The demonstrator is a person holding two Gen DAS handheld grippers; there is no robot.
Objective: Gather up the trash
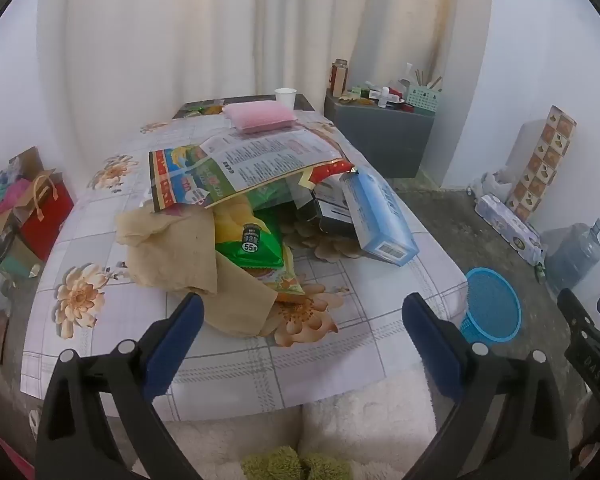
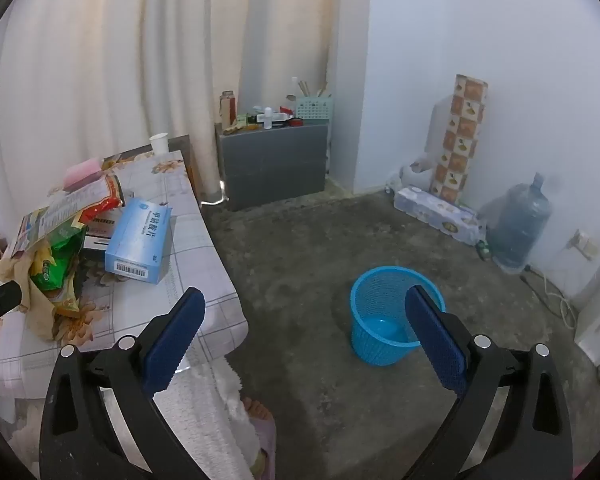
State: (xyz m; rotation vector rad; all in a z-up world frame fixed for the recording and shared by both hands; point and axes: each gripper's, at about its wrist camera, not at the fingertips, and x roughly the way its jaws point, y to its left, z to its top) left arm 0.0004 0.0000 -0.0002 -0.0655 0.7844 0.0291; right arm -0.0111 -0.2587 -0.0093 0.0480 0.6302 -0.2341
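I count one trash pile [image 1: 260, 216] on the flowered table [image 1: 380, 320], centre of the left wrist frame: one blue box [image 1: 384, 216], one green snack bag [image 1: 256, 240], one tan crumpled paper [image 1: 180, 248], one printed flat wrapper [image 1: 236, 168]. One blue basket [image 2: 392, 312] sits on the floor, lower centre of the right wrist frame. My left gripper [image 1: 300, 320] and right gripper [image 2: 304, 316] both stand fully spread, gripping nothing.

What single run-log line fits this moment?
left gripper: open, empty | right gripper: open, empty | trash pile: on table | blue basket: floor, empty
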